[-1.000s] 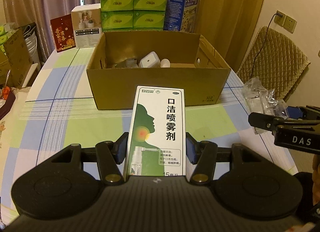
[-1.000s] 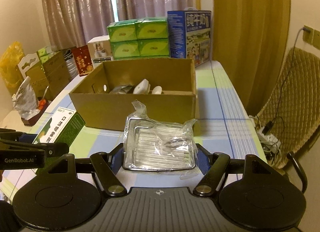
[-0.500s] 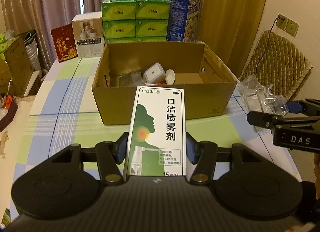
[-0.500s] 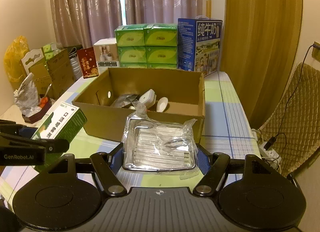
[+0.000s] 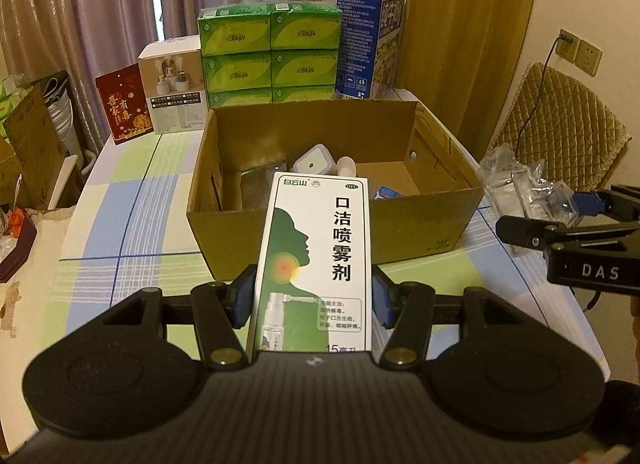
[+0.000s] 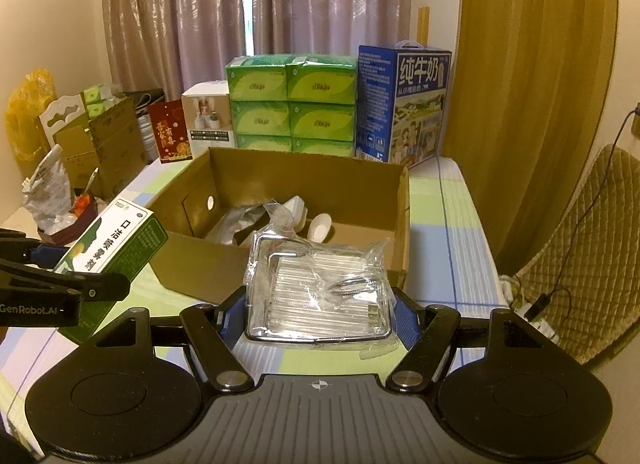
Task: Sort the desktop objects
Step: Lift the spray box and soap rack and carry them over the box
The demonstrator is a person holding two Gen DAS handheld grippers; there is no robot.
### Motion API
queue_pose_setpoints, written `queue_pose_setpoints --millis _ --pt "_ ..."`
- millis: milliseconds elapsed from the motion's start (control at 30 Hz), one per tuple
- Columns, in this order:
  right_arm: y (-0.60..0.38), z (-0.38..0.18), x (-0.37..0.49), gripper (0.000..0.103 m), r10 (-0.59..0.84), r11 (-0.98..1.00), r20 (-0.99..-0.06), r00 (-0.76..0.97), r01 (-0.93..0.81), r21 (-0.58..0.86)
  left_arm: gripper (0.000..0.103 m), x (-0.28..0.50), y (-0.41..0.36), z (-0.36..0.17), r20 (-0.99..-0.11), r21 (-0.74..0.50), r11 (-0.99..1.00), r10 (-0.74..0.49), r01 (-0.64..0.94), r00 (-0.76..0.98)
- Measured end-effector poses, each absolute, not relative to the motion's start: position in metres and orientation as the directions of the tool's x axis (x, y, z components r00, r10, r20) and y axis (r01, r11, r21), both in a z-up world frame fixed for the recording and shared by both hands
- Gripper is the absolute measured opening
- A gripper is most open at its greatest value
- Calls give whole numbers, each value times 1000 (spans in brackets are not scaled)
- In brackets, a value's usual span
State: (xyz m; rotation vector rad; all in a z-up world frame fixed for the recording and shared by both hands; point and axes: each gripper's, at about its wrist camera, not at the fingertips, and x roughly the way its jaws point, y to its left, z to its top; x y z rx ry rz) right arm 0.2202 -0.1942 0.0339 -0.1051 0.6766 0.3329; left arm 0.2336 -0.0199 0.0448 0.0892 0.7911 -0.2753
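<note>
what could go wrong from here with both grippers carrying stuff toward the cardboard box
1. The left gripper clamps only the near end of the spray box, so the long carton could pivot or slip.
2. The right gripper grips the wire rack through loose crinkled plastic, which may slide or snag on the cardboard box wall.
3. The two grippers sit close side by side and could bump over the box.

Dim, warm yellowish indoor light; both sharp fisheye views bend strongly, with dark corners.
</note>
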Motion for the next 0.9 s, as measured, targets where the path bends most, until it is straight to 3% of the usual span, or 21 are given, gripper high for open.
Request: queue_pose_setpoints --millis 900 --pt "-177 34 325 69 243 934 -672 700 -355 -32 52 342 -26 50 -740 -7 947 -221 322 636"
